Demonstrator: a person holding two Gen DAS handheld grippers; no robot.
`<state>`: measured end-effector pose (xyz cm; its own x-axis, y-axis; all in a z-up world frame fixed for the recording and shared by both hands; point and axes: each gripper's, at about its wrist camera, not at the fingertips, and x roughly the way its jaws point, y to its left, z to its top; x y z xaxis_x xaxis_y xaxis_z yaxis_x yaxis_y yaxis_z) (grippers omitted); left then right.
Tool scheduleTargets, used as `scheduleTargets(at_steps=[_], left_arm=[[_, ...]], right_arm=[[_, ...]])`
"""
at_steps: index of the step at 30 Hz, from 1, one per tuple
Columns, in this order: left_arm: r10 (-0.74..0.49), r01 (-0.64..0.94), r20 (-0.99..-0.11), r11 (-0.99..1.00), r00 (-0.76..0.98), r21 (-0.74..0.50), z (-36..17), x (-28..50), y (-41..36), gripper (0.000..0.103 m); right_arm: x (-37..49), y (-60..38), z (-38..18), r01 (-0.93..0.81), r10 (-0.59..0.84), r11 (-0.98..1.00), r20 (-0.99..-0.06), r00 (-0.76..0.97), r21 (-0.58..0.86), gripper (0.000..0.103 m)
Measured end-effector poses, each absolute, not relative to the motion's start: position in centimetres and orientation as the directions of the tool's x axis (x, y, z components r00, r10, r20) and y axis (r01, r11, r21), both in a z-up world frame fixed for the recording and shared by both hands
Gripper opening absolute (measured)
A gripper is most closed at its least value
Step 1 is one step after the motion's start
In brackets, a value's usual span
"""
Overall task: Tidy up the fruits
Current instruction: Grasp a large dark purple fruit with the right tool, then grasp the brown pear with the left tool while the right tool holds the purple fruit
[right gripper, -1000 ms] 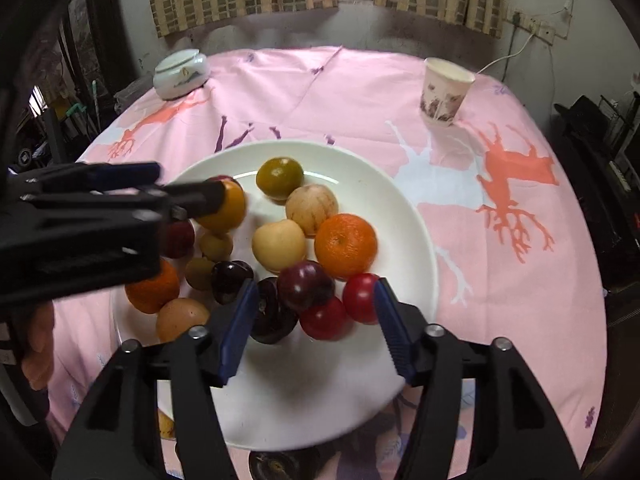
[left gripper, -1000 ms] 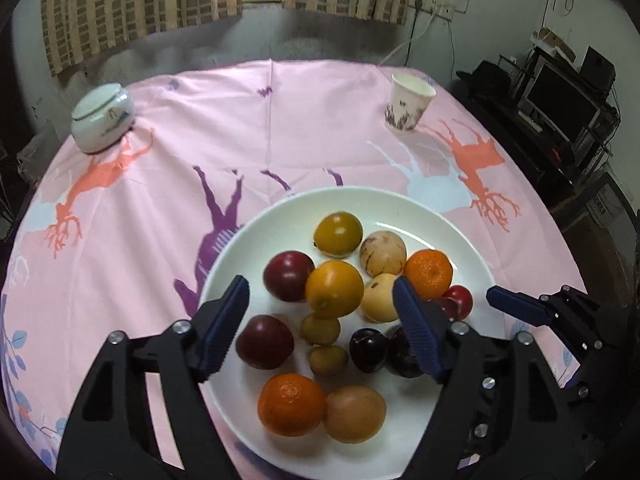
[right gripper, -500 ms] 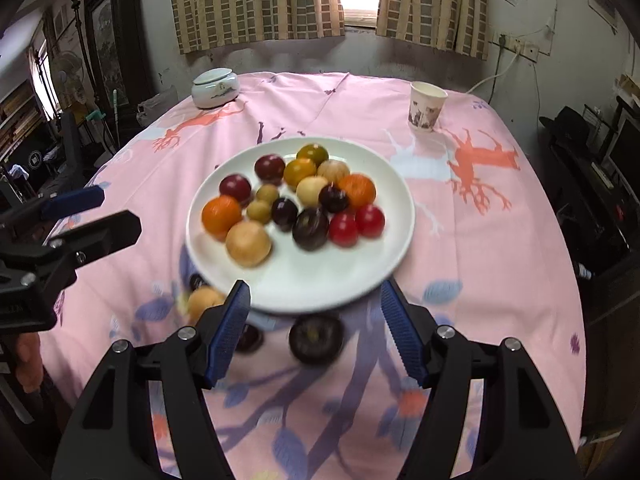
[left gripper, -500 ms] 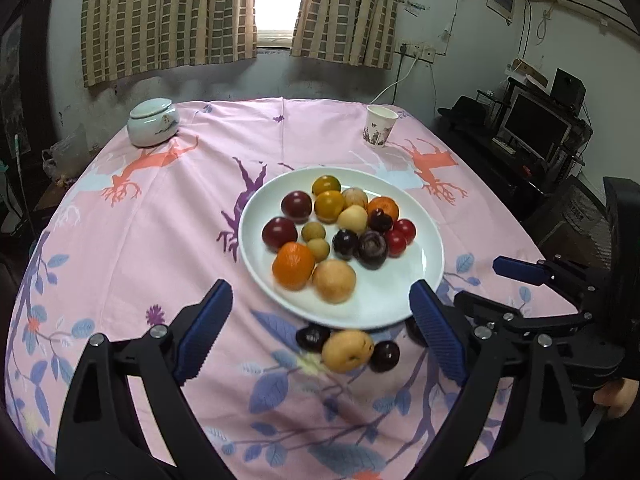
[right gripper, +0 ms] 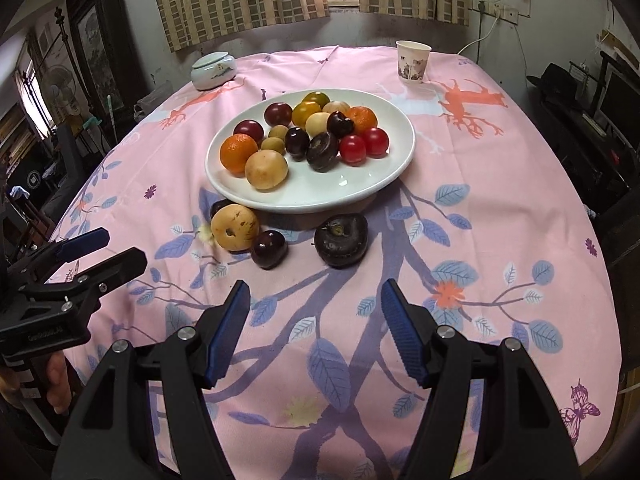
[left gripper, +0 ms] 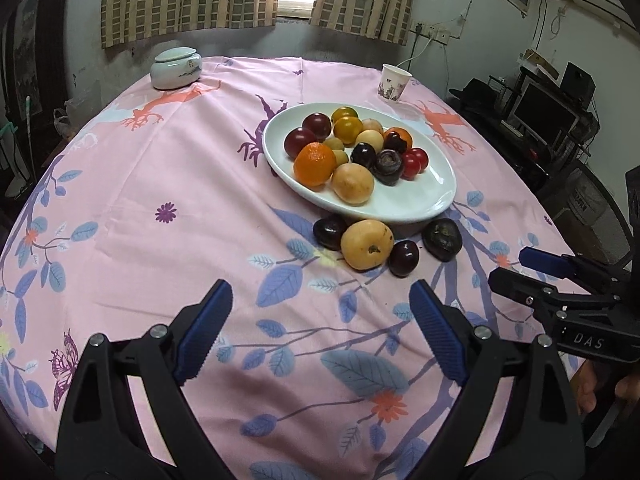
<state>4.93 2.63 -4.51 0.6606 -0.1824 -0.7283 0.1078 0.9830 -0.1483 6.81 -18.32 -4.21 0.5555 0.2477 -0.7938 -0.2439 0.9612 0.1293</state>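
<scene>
**A:** Fruit first: where are the strays?

**B:** Four lie on the tablecloth (right gripper: 500, 168) just at the near rim of the white plate (right gripper: 384, 176): a tan round fruit (right gripper: 234, 227), a dark cherry (right gripper: 269, 249) touching it, a squat blackish fruit (right gripper: 341, 239) to its right, and a dark one tucked behind the tan.

**A:** Which gripper is nearer?

**B:** Both hang back over the near cloth. The right gripper (right gripper: 316, 334) faces the blackish fruit almost straight ahead; the left gripper (left gripper: 320, 334) lines up nearer the tan one. Each stands open and empty, jaws just widened.

**A:** Handling?

**B:** Round, smooth, glossy skins; probably prone to rolling. No long axis to match.
</scene>
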Motion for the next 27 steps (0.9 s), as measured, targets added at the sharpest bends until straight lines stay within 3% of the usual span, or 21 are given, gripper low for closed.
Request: scheduleTargets(at_steps=[7, 17, 19, 20, 27], left_arm=[[-0.179, 0.095, -0.729, 0.983, 0.661, -0.155, -4.4, 4.9, 3.1, 0.092], [-0.162, 0.08, -0.744, 0.986, 0.649, -0.146, -4.9, 5.5, 3.3, 0.092], [-0.158, 0.084, -0.75, 0.987, 0.642, -0.136, -5.2, 5.8, 3.0, 0.092], [-0.154, 0.086, -0.755, 0.988, 0.637, -0.13, -5.4, 6.0, 2.7, 0.092], [-0.131, 0.107, -0.773, 0.991, 0.621, -0.082, -6.8, 7.8, 0.8, 0.092]], right_arm=[[10.0, -17.7, -6.7, -0.249, 0.171, 0.968, -0.818, 0.549, 0.035, 0.069], [14.5, -16.8, -10.4, -0.263, 0.163, 0.964, -0.85, 0.501, 0.029, 0.068], [14.5, -16.5, -10.5, -0.283, 0.166, 0.959, -0.84, 0.517, 0.015, 0.056], [14.4, -16.5, -10.3, -0.288, 0.171, 0.957, -0.84, 0.514, 0.018, 0.045], [10.9, -19.1, -7.2, -0.254, 0.261, 0.957, -0.797, 0.545, 0.14, 0.045]])
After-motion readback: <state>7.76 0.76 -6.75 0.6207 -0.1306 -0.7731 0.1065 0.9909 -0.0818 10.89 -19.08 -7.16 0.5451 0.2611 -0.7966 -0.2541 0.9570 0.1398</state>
